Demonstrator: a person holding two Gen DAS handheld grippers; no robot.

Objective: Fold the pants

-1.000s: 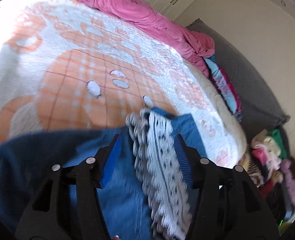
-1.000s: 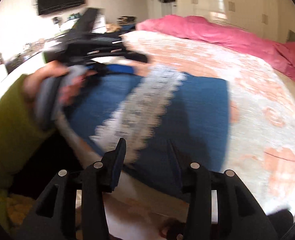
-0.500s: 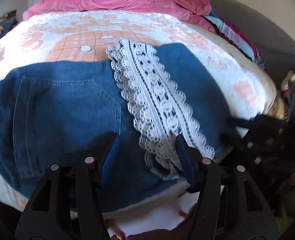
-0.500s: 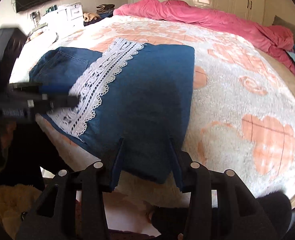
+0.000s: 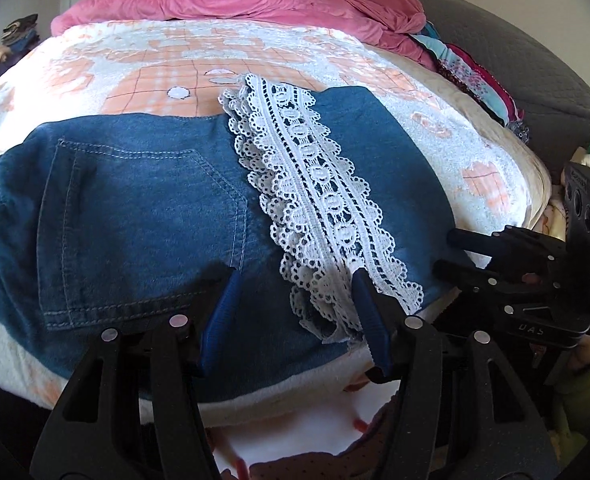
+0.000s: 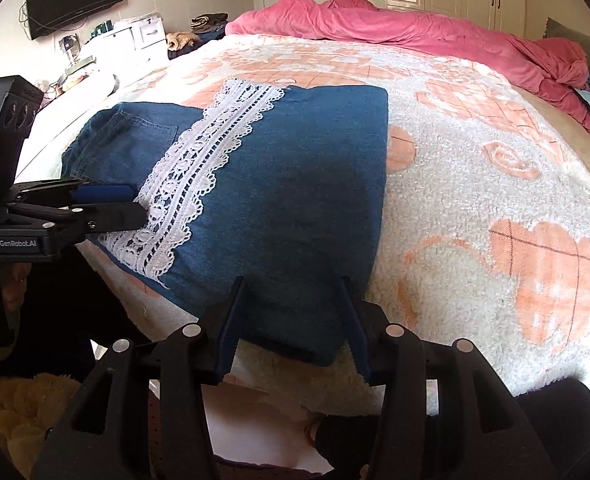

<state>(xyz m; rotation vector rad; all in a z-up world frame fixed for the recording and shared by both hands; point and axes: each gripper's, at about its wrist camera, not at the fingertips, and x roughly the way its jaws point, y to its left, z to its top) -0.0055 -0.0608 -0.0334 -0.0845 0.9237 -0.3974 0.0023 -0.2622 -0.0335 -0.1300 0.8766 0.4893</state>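
Your pants (image 5: pixel 143 216) lie folded into a blue denim block on the bed (image 6: pixel 475 184), at its near edge, closer to the near left corner than the right. A back pocket (image 5: pixel 135 224) faces up on the left part, and a white lace strip (image 5: pixel 315 200) runs across the fold from the far side down to the near edge, where its end bunches slightly.

Your left claw (image 5: pixel 295 300) sits low over the near edge of the pants with its jaws partly apart. The right finger rests against the bunched end of the lace and the left one sits over bare denim below the pocket; nothing is pinched between them.

Your right claw (image 6: pixel 291 312) hangs over the near right corner of the folded block, jaws partly apart too and just widened a little. The denim corner lies between the fingers, but the pads do not press on it.

From the right wrist view your left claw (image 6: pixel 131 204) shows side-on at the lace. A pink duvet (image 6: pixel 395 24) is heaped along the far edge of the bed
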